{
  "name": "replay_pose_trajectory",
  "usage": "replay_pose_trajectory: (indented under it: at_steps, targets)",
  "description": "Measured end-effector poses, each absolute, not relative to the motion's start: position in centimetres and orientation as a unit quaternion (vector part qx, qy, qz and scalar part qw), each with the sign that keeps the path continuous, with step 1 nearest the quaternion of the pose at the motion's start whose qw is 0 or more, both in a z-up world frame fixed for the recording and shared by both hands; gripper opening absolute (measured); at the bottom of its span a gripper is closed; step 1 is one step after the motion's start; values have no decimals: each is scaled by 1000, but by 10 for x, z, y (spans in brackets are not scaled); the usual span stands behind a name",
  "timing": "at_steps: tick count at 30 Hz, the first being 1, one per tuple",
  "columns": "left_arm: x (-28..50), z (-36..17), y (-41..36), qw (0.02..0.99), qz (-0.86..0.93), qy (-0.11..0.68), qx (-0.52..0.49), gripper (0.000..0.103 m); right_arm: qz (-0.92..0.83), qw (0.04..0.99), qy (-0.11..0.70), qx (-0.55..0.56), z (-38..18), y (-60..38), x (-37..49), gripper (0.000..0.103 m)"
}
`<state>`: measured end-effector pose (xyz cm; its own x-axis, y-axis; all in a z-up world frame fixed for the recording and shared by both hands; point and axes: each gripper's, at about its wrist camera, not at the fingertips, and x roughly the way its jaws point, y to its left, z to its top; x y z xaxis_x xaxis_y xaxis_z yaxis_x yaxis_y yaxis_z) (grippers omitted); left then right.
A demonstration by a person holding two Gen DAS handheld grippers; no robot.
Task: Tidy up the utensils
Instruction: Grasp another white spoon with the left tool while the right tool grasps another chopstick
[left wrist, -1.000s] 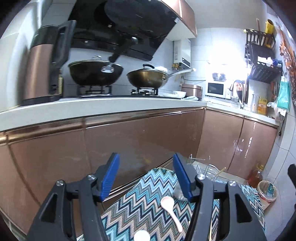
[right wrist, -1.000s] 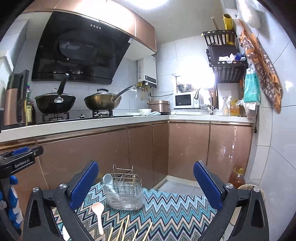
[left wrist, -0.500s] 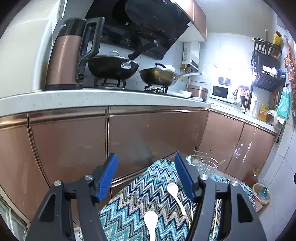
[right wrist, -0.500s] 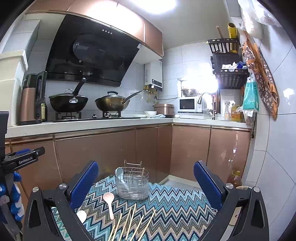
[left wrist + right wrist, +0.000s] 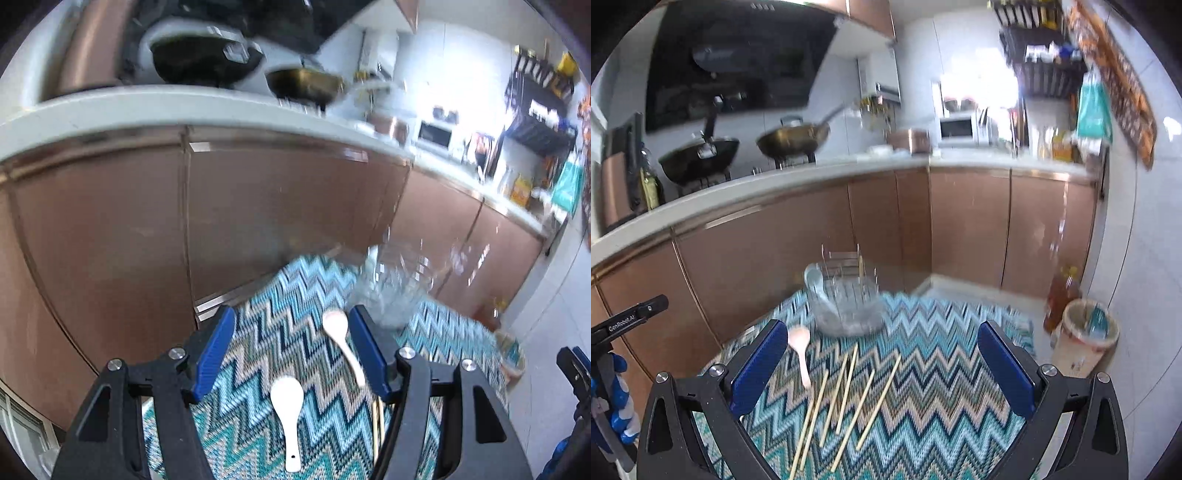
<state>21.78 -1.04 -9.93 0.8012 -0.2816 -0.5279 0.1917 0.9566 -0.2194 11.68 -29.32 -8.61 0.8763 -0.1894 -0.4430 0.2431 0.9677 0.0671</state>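
A clear utensil holder with a wire rack (image 5: 847, 304) stands at the far side of a zigzag cloth (image 5: 923, 387); a pale spoon leans inside it. It also shows, blurred, in the left wrist view (image 5: 395, 291). A pinkish spoon (image 5: 800, 350) and several wooden chopsticks (image 5: 849, 395) lie loose in front of it. In the left wrist view the pinkish spoon (image 5: 341, 338) and a white spoon (image 5: 288, 410) lie below my open, empty left gripper (image 5: 291, 350). My right gripper (image 5: 882, 365) is open and empty above the chopsticks.
Copper-coloured cabinets (image 5: 798, 254) run behind the cloth under a white counter with two pans (image 5: 790, 138). A bin (image 5: 1084, 334) and an oil bottle (image 5: 1060, 295) stand on the floor at right. The left gripper's handle (image 5: 617, 369) shows at left.
Both grippers have tilted down and moved closer to the cloth. The two spoons and the chopsticks now fill more of each view. Both stay open.
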Motion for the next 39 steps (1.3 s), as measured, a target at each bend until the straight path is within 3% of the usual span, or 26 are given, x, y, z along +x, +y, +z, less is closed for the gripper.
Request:
replay_pose_trajectory:
  at_steps: [5,8,10,12,16,35,39]
  targets:
    - [258,-134,-37,904,-168,385,-82,63,-98,948,286,99,-111,-317,145,102]
    - [289,-153,-51,876,-190,433,-90,62,-78,933,327,129,-127,-334,166,88]
    - [307,-165,-59,864,-196,455,-90,62,-59,918,360,155,-139,-346,183,70]
    - [331,-178,-72,850,-205,478,-80,62,-38,899,396,182,-156,-358,204,59]
    - [367,-201,-88,825,-224,514,-72,59,-24,871,453,191,-185,-368,240,40]
    - [452,-255,-121,781,-252,568,-64,34,-33,807,570,153,-259,-374,343,17]
    - [460,-262,-130,771,-252,581,-61,21,-33,803,576,148,-264,-372,348,12]
